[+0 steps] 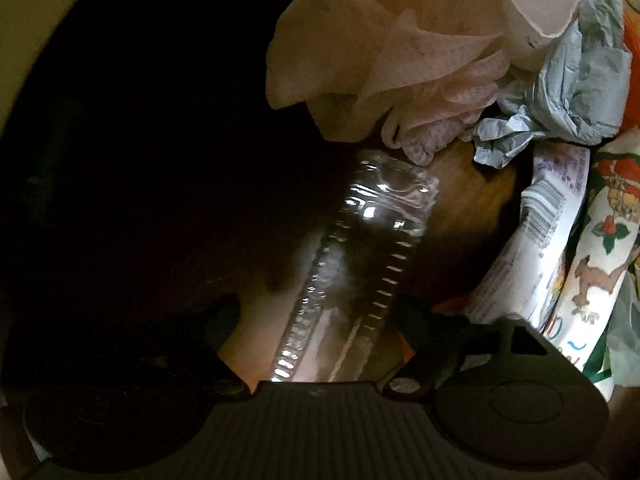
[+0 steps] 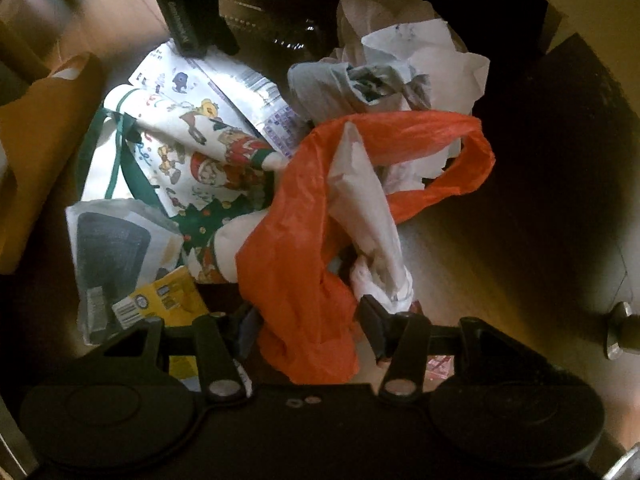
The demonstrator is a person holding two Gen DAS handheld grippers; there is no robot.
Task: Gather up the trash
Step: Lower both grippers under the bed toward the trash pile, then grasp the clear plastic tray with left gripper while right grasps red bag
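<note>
My left gripper (image 1: 320, 316) has its jaws around a crushed clear plastic bottle (image 1: 360, 264) that lies on a wooden surface and points away toward a crumpled white paper towel (image 1: 384, 56). My right gripper (image 2: 308, 312) has an orange plastic bag (image 2: 304, 248) between its jaws, with a twisted white paper (image 2: 372, 216) lying in the bag's folds. The left gripper body (image 2: 188, 12) shows at the top of the right wrist view.
A trash pile lies on the floor: crumpled blue-grey paper (image 1: 576, 80), a cartoon-printed wrapper (image 2: 192, 136), a barcoded white package (image 1: 540, 232), a yellow packet (image 2: 176, 300), a brown paper bag (image 2: 44, 136). A dark wall (image 1: 120, 160) is at left.
</note>
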